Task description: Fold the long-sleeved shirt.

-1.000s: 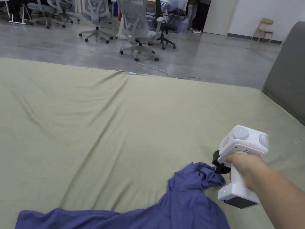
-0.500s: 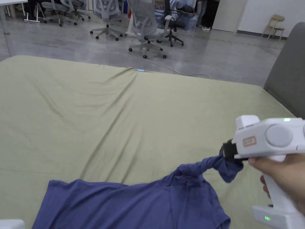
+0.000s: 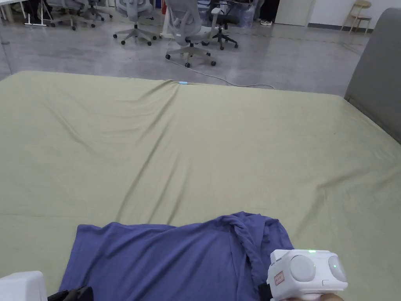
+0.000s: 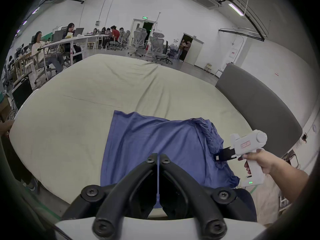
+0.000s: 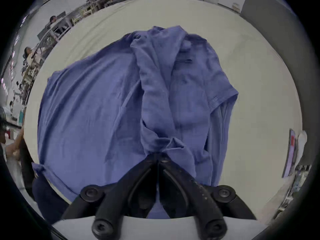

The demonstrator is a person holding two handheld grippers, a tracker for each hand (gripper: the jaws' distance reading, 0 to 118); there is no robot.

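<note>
Right gripper point(image 5: 158, 157): nearest to me, at about 5 o'clock in the head view. I see its jaws drawn together with only a sliver between the tips, and a twisted bunch of blue cloth pinched there.
Right hand point(image 4: 256, 160): wrapped around the white handle, seen at 4 o'clock in the left gripper view, forearm running off to the edge.
Left gripper point(image 4: 158, 157): at 7 o'clock in the head view. Its jaws are nearly closed, and a thin strip of blue fabric runs down the gap between them; I take it to be clamped on the shirt's near edge.
Shirt point(image 3: 168, 258): blue, long-sleeved, lying on the near part of the bed, at 6 o'clock in the head view. The left portion is spread fairly flat; the right side is rumpled.
Sleeve point(image 5: 155, 88): twisted into a rope that runs over the shirt's body down to the right gripper's tips.
Bed sheet point(image 3: 195, 149): pale green, creased, with long wrinkles running toward 12 o'clock.
Headboard point(image 3: 376, 74): grey padded panel at 2 o'clock, along the bed's right side.
Cable point(image 3: 231, 81): on the floor just past the bed's far edge.
Office chairs point(image 3: 188, 35): grey, on the concrete floor at 12 o'clock.
People point(image 4: 41, 48): seated at long desks, far off at 10 o'clock in the left gripper view.
</note>
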